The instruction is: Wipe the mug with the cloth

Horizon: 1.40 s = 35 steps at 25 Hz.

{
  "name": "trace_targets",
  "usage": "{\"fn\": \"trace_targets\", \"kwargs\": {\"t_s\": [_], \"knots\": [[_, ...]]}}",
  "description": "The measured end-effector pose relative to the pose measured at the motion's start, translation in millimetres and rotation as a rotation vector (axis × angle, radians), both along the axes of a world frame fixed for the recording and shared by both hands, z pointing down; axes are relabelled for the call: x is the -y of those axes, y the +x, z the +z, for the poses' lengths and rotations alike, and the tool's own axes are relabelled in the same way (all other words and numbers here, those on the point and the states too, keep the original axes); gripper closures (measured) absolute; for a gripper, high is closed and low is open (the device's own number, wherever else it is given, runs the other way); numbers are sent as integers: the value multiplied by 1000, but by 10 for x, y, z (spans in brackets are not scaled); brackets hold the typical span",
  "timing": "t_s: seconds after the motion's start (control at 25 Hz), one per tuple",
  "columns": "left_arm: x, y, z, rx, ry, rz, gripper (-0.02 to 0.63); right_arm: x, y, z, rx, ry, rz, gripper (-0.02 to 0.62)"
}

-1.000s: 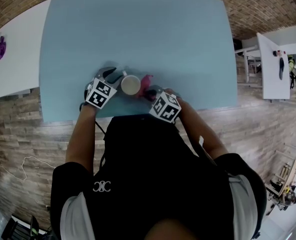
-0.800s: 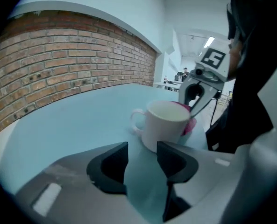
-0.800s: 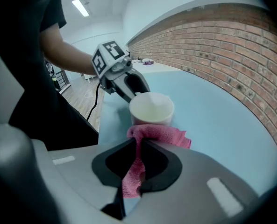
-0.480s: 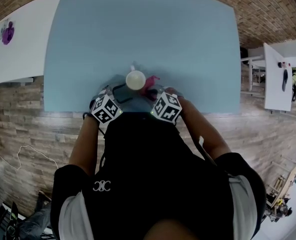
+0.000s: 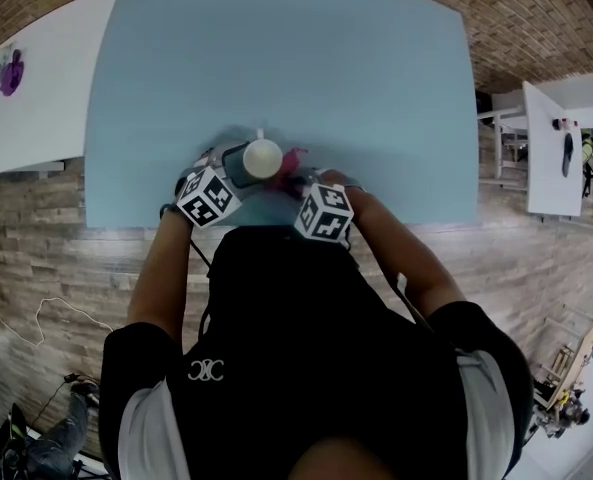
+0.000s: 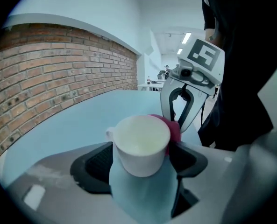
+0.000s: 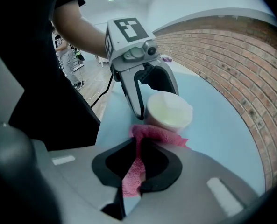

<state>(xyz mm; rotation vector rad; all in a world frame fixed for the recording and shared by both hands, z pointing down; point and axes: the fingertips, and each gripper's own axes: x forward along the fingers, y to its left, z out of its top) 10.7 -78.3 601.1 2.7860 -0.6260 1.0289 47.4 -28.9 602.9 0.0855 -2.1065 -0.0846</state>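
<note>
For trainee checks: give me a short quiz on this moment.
1. True or false: the right gripper is shut on the pink cloth.
2. Where does the white mug stand? A) between the jaws of the left gripper B) on the floor C) in a sink
3. Fill in: the table is light ___.
Key: 1 true. 2 A; those jaws have just been opening, mug between them. 3 blue.

No legible words or numbers; only a white looped emblem (image 5: 204, 371) on the black shirt (image 5: 306, 348).
</note>
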Motion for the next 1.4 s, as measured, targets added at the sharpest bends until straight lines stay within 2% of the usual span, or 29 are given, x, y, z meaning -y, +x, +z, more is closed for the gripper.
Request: {"fn": "trace_targets", "kwargs": {"t_s": [0.24,0.36,0.6,0.8,0.96,1.28,1.4], "knots": [[7,6,0,-10,-32,55,227,7,-42,17,-8,-2,1,557],[-23,16,4,13,-47,105,230,49,-5,10,-7,-2,16,557],[-67,4,18,41,-57,170,232,415,95,-51,-1,74,145,557],[-119,22,19,24,-53,194,231,591,81,-68,16,98,229,557],[-110,23,21,13,-46,167,230,445,83,-62,13,64,208,557],[-103,35,25,-24,-67,143,229,-181,-144,-38,49,-33,55,557],[-108,55,23,-28,-74,142,230,-276,-227,0,56,-40,27,557]]}}
